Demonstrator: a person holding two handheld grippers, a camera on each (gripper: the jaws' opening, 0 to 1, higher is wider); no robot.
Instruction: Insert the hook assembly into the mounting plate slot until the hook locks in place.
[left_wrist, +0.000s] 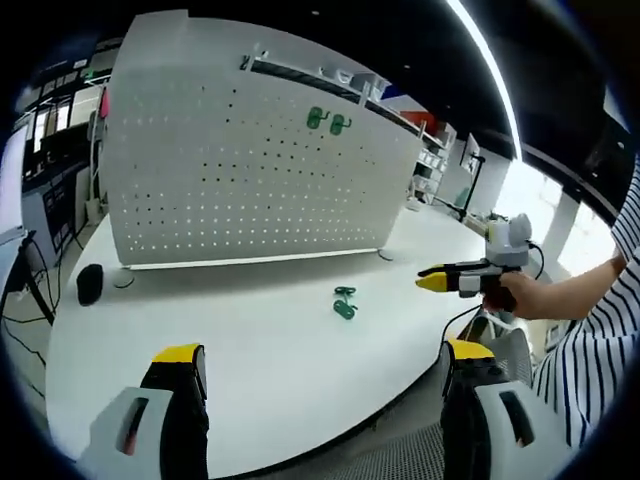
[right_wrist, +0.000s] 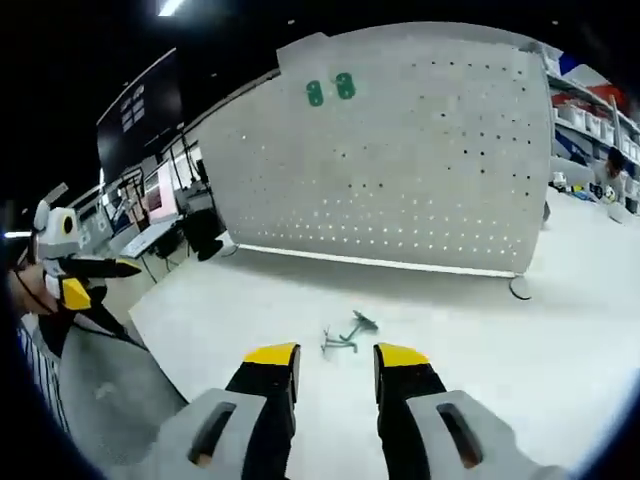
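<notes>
On the white table (left_wrist: 250, 330), a loose green hook (left_wrist: 345, 302) lies at about twelve o'clock from the right gripper (right_wrist: 335, 360), whose jaws stand slightly apart and empty; the left gripper (left_wrist: 320, 365) is wide open, holding nothing. A shallow pinch could skid the thin wire hook away — its shape and the pegboard (left_wrist: 240, 170) slots are hard to make out, like the two hooks (left_wrist: 328, 121) hung there.

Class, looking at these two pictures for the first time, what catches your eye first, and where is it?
A big white pegboard stands upright on the white table, with two green hooks already hanging near its top. In front of it, a loose green hook lies on the table. Yellow-tipped left tongs and right tongs stand open, holding nothing.
</notes>
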